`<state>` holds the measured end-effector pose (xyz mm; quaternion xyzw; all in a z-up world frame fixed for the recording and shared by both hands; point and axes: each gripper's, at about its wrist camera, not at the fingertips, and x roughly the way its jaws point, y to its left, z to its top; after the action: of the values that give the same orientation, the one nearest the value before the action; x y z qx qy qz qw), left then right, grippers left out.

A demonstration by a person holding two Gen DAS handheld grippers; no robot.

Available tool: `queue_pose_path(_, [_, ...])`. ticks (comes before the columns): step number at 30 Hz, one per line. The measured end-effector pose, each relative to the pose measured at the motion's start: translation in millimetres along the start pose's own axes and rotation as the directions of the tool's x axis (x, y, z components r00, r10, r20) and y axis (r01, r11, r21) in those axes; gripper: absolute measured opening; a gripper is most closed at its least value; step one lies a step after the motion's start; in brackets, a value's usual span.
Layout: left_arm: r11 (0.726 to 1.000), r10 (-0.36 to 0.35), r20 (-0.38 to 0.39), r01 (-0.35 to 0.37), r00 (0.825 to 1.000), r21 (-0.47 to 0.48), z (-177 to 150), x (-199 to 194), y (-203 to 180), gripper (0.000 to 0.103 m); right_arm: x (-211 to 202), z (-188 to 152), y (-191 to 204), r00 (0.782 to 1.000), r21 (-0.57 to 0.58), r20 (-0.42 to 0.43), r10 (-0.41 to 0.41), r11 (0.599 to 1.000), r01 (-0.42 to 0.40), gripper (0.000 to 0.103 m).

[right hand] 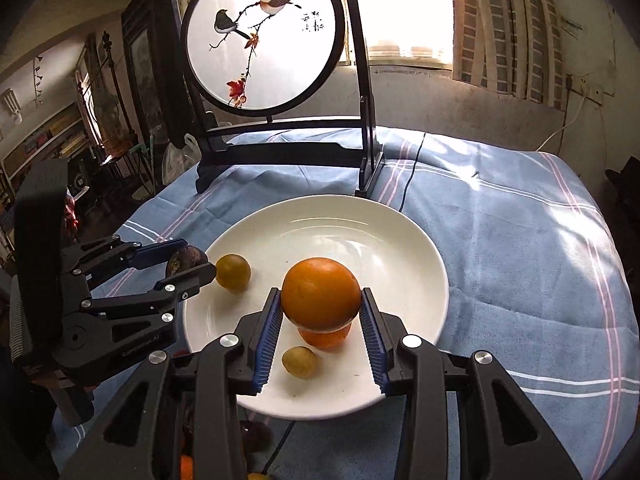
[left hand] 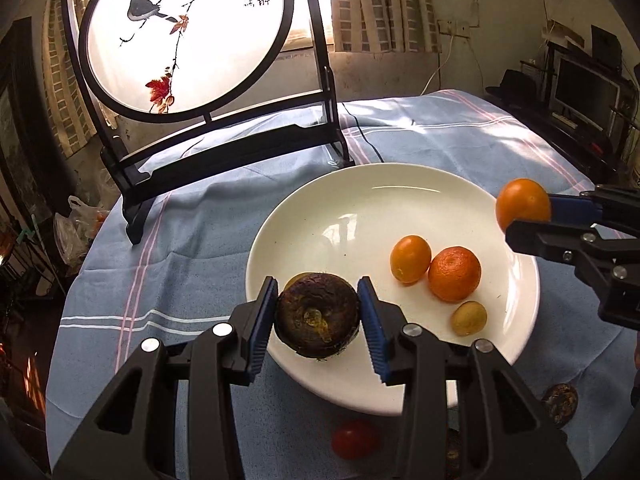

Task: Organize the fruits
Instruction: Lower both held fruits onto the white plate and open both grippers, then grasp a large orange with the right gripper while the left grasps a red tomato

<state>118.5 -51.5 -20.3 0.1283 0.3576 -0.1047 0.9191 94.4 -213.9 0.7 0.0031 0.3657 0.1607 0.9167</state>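
The left claw [left hand: 318, 320] grips a dark, wrinkled, flattish round fruit [left hand: 316, 322] over the near-left rim of the glossy white plate [left hand: 360, 208], its dimpled face toward the camera. The right claw [right hand: 320, 312] clenches a smooth orange [right hand: 320, 294] above the plate's near edge, where a pebbly tangerine [left hand: 454, 274] and a small yellow-brown fruit [left hand: 469, 317] lie.

Backlit room, fisheye views, sharp near the middle

Daylight pours through the window [right hand: 404, 8] beyond both tongs, blowing it out white and lighting the round screen [left hand: 188, 36] from behind; sun patches streak the cloth [right hand: 520, 216] ahead to the right. The plate [left hand: 360, 208] carries soft glare. Room corners fall dim, edges bend and darken to black, and the tong bodies nearest the lens look slightly soft.
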Motion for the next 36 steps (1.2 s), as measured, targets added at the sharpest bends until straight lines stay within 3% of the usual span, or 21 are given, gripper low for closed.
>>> queue_pose_path(9, [1.0,0.003,-0.071,-0.002,0.997,0.017,-2.2,28.3,-4.9,0.041,35.7,4.3,-3.3,0.998,-0.01,-0.051,-0.036,0.999,0.036,0.04])
queue_pose_path(10, [1.0,0.001,-0.072,0.0,0.997,0.016,-1.9,30.1,-5.4,0.042,37.9,4.4,-2.5,0.998,-0.014,-0.054,-0.043,0.999,0.043,0.04])
queue_pose_path(11, [1.0,0.007,-0.068,-0.006,0.998,0.011,-1.1,30.8,-4.9,0.051,38.3,4.8,-2.0,0.998,-0.017,-0.048,-0.051,0.999,0.051,0.041])
queue_pose_path(13, [1.0,0.014,-0.05,-0.015,0.999,-0.008,0.6,28.2,-2.1,0.061,33.7,5.9,-1.4,0.998,-0.018,-0.026,-0.056,0.998,0.056,0.047])
queue_pose_path(19, [0.999,-0.001,-0.017,0.001,1.0,-0.034,-1.1,1.3,7.8,0.061,-10.7,1.8,-2.6,1.0,0.014,0.029,0.0,1.0,0.0,0.048])
queue_pose_path(24, [1.0,-0.007,0.021,0.007,1.0,-0.007,-18.5,-36.9,11.4,0.066,-64.4,-31.3,4.5,0.998,-0.02,0.036,0.045,0.999,-0.045,0.054])
queue_pose_path(28, [1.0,-0.014,0.032,0.013,0.999,0.027,-38.4,-62.8,9.5,0.07,-93.7,-75.5,22.1,0.998,-0.089,-0.007,0.066,0.994,-0.067,0.056])
queue_pose_path(32, [1.0,-0.01,0.02,0.009,1.0,0.017,-51.7,-76.1,13.3,0.072,-99.1,-112.4,53.4,0.995,-0.18,-0.062,0.075,0.98,-0.085,0.056])
queue_pose_path(36, [1.0,-0.008,0.003,0.008,1.0,-0.022,-57.9,-82.7,22.6,0.072,-87.7,-124.0,96.4,0.992,-0.303,-0.088,0.086,0.947,-0.109,0.056])
